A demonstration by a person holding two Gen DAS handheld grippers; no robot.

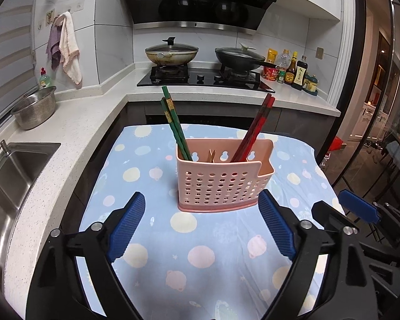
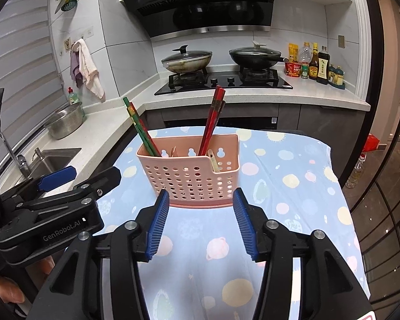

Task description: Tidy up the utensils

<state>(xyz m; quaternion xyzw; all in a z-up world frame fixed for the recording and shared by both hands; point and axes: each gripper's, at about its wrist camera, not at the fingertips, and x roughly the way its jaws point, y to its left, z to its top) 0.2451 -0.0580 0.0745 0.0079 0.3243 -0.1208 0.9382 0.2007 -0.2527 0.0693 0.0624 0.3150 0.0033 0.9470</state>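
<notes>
Nearest the lens in the left wrist view: left gripper (image 1: 201, 214), black arms with blue ribbed pads, jaws wide apart, nothing between them but tablecloth (image 1: 200, 253), pale blue with pastel planets. Just beyond the pad tips, at frame centre: pink perforated utensil holder (image 1: 218, 184), upright on the cloth, not touched by either pad. Leaning out of its left end toward upper left: green chopsticks (image 1: 173, 122). Leaning out of its right part toward upper right: red chopsticks (image 1: 256, 128). Low inside the middle: a pale wooden piece (image 1: 212, 156), kind unclear. At lower right of the same frame: part of the right gripper, beside the left one.

In the right wrist view: right gripper (image 2: 201, 218) at lower centre, jaws apart, moderately, gripping nothing, pad tips just short of the holder's base. In the low right-hand compartment: a light-coloured utensil handle (image 2: 213, 161). At lower left: the left gripper's body with a hand (image 2: 10, 290) under it.

Behind, upper centre: stove (image 2: 224, 81) with two lidded pans. At left: sink (image 2: 53, 157) and steel colander (image 2: 65, 122).
</notes>
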